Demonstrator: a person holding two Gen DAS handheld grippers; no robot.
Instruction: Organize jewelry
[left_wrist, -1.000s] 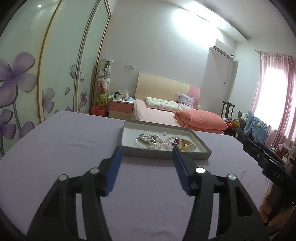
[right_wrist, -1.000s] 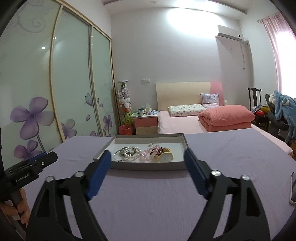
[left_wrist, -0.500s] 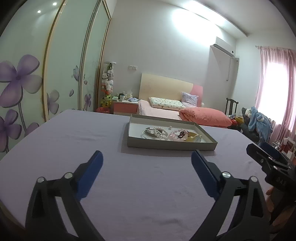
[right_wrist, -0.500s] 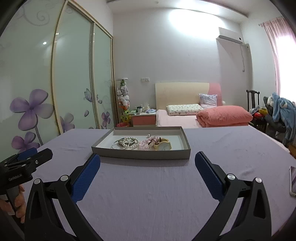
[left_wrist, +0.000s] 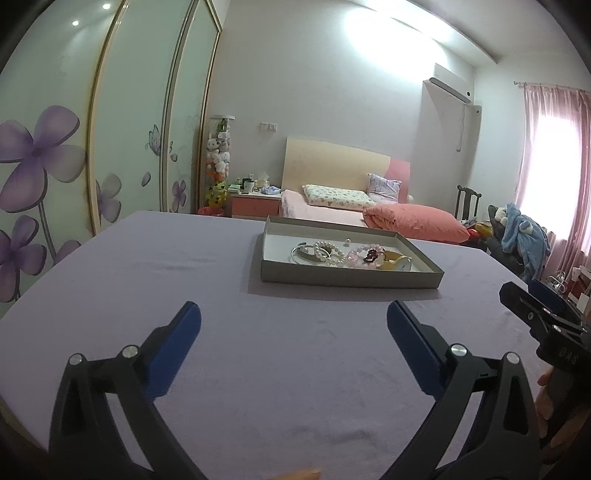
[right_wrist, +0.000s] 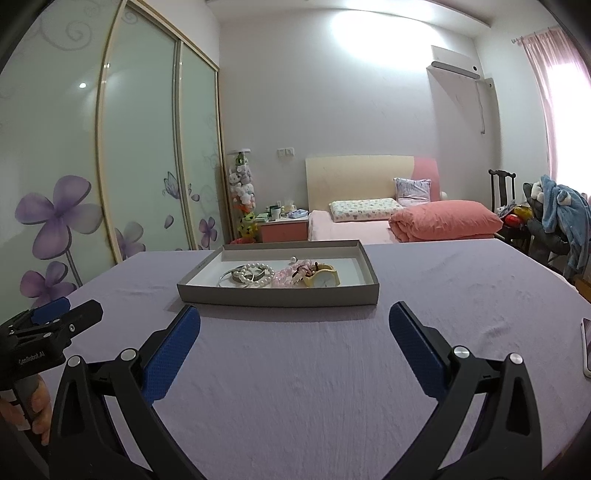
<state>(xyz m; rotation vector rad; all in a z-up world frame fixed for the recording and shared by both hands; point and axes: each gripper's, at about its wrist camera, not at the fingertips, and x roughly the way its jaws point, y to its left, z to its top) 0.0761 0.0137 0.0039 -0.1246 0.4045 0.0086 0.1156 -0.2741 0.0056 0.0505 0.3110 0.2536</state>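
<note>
A shallow grey tray (left_wrist: 351, 281) (right_wrist: 277, 296) lies on the purple table and holds jewelry: a pearl bracelet (left_wrist: 327, 251) (right_wrist: 255, 275), a silver bangle (left_wrist: 303, 253) (right_wrist: 231, 276), pink beads (left_wrist: 356, 255) (right_wrist: 284, 277) and a yellow watch (left_wrist: 397, 263) (right_wrist: 323, 280). My left gripper (left_wrist: 293, 325) is open and empty, well short of the tray. My right gripper (right_wrist: 294, 325) is open and empty, just before the tray's near wall.
A purple cloth covers the table (right_wrist: 314, 369). A phone (right_wrist: 586, 347) lies at the table's right edge. The right gripper shows at the edge of the left wrist view (left_wrist: 535, 317), the left gripper in the right wrist view (right_wrist: 48, 328). A bed and wardrobe stand behind.
Both grippers opened wider and pulled back from the tray. The jewelry in the tray has not moved.
</note>
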